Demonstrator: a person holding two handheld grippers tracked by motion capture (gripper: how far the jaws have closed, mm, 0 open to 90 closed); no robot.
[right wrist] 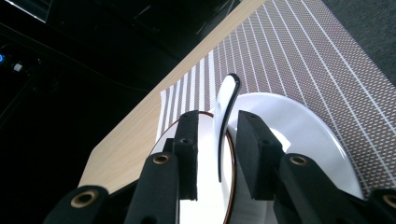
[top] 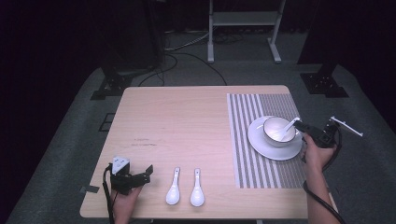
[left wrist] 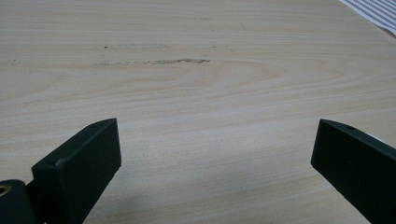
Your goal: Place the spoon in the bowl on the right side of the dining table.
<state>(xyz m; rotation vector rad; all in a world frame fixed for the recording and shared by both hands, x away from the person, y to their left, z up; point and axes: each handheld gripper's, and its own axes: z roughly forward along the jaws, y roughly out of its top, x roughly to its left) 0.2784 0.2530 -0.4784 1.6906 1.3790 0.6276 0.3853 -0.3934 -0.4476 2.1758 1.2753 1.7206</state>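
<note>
Right gripper (top: pixel 303 128) at bowl (top: pixel 279 131) on plate (top: pixel 274 138), striped placemat (top: pixel 261 140); jaws flank spoon handle (right wrist: pixel 227 109), contact unclear, likely placing or lifting. Left gripper (top: pixel 140 177) rests wide open, empty, beside two spare spoons (top: pixel 185 186) at near table (top: pixel 187 121) edge.

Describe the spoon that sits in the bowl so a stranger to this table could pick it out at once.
Find the striped placemat on the right side of the wooden table; a white plate lies on it with a white bowl on top. The spoon leans in that bowl, handle toward the right claw. The two other spoons lie flat on bare wood near the front edge.
</note>
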